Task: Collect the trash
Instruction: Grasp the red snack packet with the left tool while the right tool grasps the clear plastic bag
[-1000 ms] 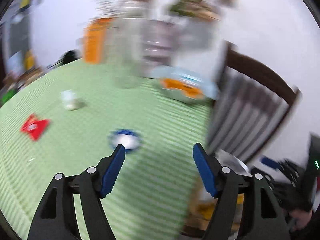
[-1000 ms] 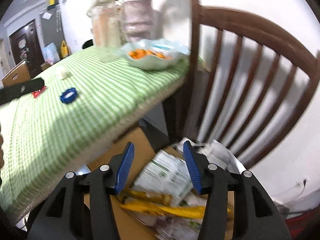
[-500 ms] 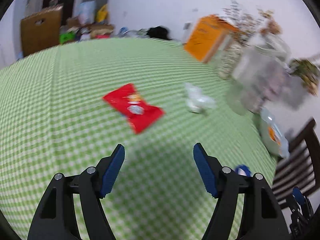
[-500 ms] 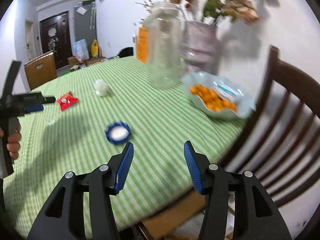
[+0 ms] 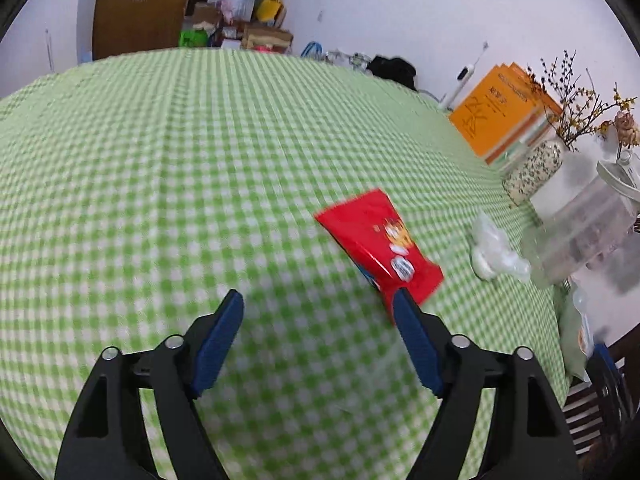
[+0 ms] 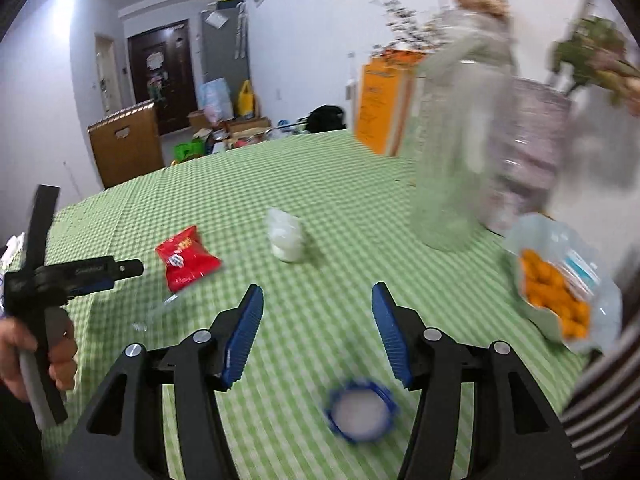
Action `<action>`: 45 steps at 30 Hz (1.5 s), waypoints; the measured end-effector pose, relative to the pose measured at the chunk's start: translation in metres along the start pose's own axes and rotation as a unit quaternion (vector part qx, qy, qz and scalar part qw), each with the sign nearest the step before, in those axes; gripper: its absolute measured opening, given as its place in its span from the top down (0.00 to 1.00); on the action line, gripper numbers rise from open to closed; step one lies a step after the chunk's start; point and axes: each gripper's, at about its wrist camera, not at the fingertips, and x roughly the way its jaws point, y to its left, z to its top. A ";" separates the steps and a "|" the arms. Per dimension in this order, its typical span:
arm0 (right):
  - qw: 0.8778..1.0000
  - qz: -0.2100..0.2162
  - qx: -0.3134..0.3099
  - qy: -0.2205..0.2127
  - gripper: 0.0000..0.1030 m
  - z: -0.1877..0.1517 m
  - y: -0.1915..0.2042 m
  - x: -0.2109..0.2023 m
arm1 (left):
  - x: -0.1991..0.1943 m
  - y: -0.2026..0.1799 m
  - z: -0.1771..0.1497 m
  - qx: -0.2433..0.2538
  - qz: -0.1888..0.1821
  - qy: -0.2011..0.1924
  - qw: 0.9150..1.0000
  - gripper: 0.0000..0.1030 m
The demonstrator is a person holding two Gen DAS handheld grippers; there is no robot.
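Above a green checked tablecloth [image 5: 160, 160], the left gripper [image 5: 318, 304] hangs empty, jaws widening, a red snack packet [image 5: 378, 242] at its right fingertip. The right gripper [image 6: 317, 300], also opening and empty, hovers over a blue cap [image 6: 360, 410].

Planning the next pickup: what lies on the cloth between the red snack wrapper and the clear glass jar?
A crumpled white wad lies between red snack wrapper and clear glass jar; both wrist views show it.
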 end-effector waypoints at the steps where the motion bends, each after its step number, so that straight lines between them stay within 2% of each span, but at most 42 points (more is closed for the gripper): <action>1: 1.000 0.002 0.002 0.003 0.47 0.003 0.003 0.008 | 0.002 0.003 0.002 0.002 -0.002 -0.006 1.000 0.26; 5: 1.000 0.016 0.022 0.011 0.47 0.015 0.011 0.053 | 0.006 0.000 -0.001 0.008 -0.023 0.000 1.000 0.26; 11: 0.993 0.036 0.112 0.024 0.47 0.024 -0.006 0.110 | 0.025 -0.017 0.002 0.009 -0.007 0.016 1.000 0.24; 12: 0.991 0.042 0.122 0.026 0.49 0.024 -0.008 0.115 | 0.028 -0.021 0.004 0.013 -0.002 0.015 1.000 0.24; 13: 0.990 0.050 0.126 0.027 0.65 0.023 -0.009 0.118 | 0.031 -0.027 0.005 0.019 0.005 0.011 1.000 0.24; 14: 0.989 0.061 0.132 0.028 0.87 0.021 -0.011 0.121 | 0.035 -0.032 0.005 0.024 0.011 0.009 1.000 0.21; 15: 0.989 0.061 0.134 0.023 0.87 0.018 -0.012 0.118 | 0.038 -0.034 0.004 0.028 0.014 0.008 0.999 0.17; 21: 0.983 0.081 0.165 -0.008 0.89 0.011 -0.019 0.104 | 0.071 -0.060 0.011 0.036 0.059 0.034 0.997 0.14; 24: 0.981 0.087 0.174 -0.019 0.89 0.012 -0.023 0.096 | 0.080 -0.072 0.014 0.057 0.081 0.020 0.995 0.14; 26: 0.979 0.089 0.184 -0.020 0.89 0.010 -0.028 0.093 | 0.083 -0.076 0.014 0.066 0.080 0.014 0.995 0.15; 29: 0.977 0.090 0.195 -0.004 0.89 0.008 -0.031 0.100 | 0.079 -0.079 0.006 0.092 0.100 -0.016 0.991 0.40; 33: 0.978 0.097 0.183 -0.006 0.89 0.010 -0.025 0.099 | 0.063 -0.077 -0.001 0.109 0.092 -0.025 0.990 0.57; 39: 0.982 0.096 0.161 -0.011 0.89 0.013 -0.017 0.091 | 0.002 -0.062 0.007 0.120 0.081 -0.068 0.987 0.58; 42: 0.984 0.095 0.149 -0.038 0.89 0.014 -0.011 0.055 | -0.034 -0.056 0.011 0.114 0.065 -0.087 0.988 0.58; 45: 0.982 0.119 0.137 -0.058 0.89 0.010 -0.006 0.015 | -0.068 -0.052 0.006 0.110 0.049 -0.107 0.987 0.58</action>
